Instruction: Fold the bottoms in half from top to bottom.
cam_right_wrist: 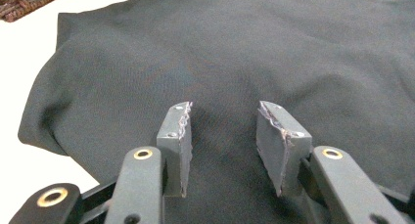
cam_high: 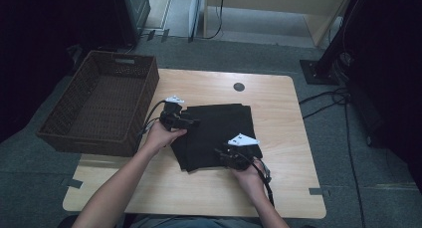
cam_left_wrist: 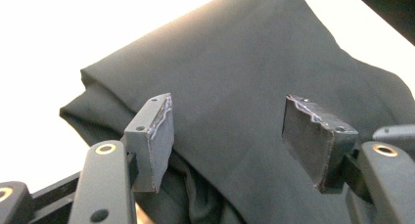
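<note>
The right tool (cam_high: 225,153) hovers released over the near edge of the folded black cloth (cam_high: 219,126) mid-surface; the left tool (cam_high: 191,121), released, over its left edge; wicker basket (cam_high: 99,106) left of the cloth, beyond.

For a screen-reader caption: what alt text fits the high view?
A folded black cloth lies on a light wooden table, with hand-held tongs, left and right, at its edges. A dark brown wicker basket sits at the left.
</note>
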Demonstrator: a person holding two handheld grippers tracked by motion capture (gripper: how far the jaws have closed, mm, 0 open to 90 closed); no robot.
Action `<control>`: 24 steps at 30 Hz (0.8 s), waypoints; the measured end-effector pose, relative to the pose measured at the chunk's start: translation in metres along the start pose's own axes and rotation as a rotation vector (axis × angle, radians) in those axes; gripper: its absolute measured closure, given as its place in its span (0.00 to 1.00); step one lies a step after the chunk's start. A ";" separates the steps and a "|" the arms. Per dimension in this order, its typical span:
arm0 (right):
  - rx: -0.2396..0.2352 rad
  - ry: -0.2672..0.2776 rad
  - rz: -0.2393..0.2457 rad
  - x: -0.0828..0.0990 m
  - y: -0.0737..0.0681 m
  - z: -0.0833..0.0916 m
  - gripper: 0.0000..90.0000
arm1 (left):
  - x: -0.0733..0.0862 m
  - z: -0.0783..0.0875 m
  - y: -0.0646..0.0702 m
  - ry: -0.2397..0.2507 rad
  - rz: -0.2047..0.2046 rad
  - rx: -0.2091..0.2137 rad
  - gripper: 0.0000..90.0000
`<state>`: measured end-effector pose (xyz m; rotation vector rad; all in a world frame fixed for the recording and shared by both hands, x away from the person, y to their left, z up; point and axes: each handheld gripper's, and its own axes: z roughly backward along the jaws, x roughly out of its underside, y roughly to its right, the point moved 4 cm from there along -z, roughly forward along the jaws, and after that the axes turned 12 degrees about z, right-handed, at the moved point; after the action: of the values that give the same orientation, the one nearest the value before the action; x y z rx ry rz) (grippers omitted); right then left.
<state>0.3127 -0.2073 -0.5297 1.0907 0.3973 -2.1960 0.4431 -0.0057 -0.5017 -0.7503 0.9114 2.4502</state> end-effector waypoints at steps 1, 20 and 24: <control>0.000 0.000 0.001 0.000 0.000 0.000 0.64 | -0.003 -0.001 0.000 -0.003 -0.007 -0.005 0.40; -0.002 0.013 0.012 0.000 0.001 -0.003 0.64 | -0.047 -0.044 -0.021 -0.030 -0.022 -0.087 0.41; -0.002 0.017 0.013 0.001 0.001 -0.003 0.63 | -0.054 -0.055 -0.023 -0.044 -0.023 -0.091 0.41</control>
<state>0.3143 -0.2066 -0.5319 1.1085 0.3982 -2.1760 0.5155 -0.0386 -0.5146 -0.7308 0.7753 2.4922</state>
